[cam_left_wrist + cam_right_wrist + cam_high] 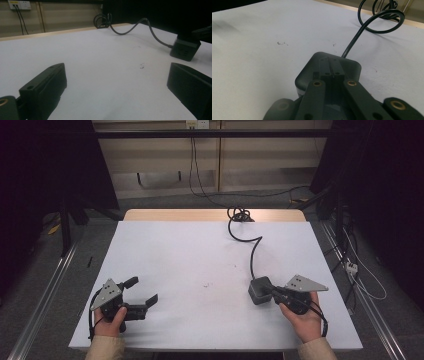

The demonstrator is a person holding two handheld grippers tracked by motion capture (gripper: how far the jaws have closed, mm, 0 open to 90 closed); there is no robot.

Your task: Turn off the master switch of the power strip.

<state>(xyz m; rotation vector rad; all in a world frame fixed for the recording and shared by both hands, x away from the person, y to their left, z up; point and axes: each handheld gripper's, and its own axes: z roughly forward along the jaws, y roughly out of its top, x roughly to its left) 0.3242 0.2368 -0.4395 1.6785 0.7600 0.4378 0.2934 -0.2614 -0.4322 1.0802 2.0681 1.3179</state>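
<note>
No lettering, label, brand mark or number is legible anywhere. The dark adapter box (184, 48) shows small marks on its side, too blurred to read, and the wall socket (19, 4) is plain.

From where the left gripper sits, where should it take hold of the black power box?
Grip the power box across its flat side walls, coming from its left; the cable exits its far end and the right gripper sits over its near-right side.
</note>
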